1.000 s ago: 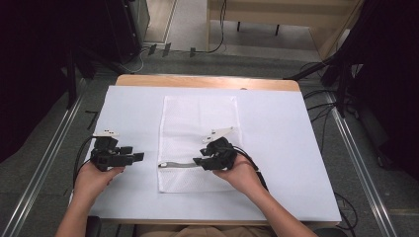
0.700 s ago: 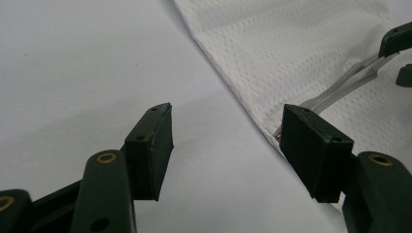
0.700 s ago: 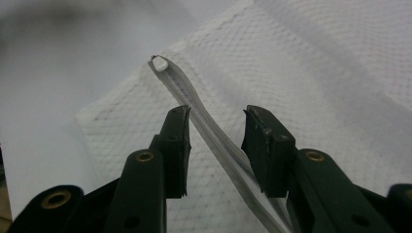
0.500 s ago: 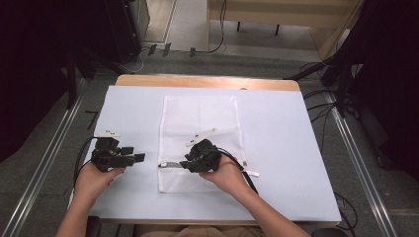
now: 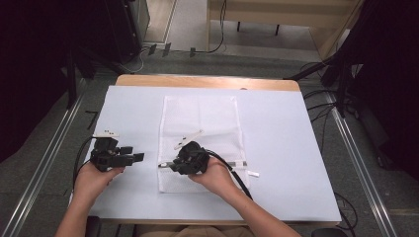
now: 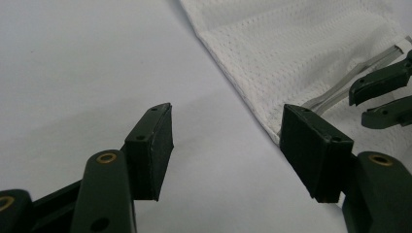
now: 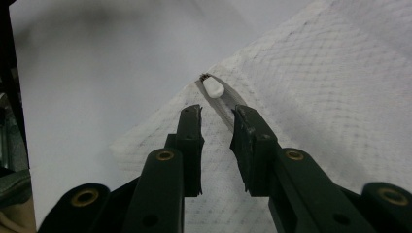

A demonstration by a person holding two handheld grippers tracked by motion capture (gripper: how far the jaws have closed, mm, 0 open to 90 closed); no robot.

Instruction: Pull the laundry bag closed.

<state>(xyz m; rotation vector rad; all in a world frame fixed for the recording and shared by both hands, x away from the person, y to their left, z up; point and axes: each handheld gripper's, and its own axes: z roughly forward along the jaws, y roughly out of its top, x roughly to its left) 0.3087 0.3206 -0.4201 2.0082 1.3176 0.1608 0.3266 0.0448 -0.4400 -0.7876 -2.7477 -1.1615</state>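
Now we hold the left gripper (image 5: 129,158) wide apart over bare table (image 5: 286,128), the mesh bag (image 5: 200,118) just to its right. Our right gripper (image 5: 170,165) sits on the bag, its jaws narrow and just closing, nothing pinched yet; the zip pull (image 7: 213,87) lies just beyond its tips.

White sheet (image 5: 296,148) covering the wooden table (image 5: 207,81), small white tag (image 5: 253,174) on the sheet right of centre, wooden furniture (image 5: 276,15) beyond the table's far edge, metal rails (image 5: 44,163) flanking the table
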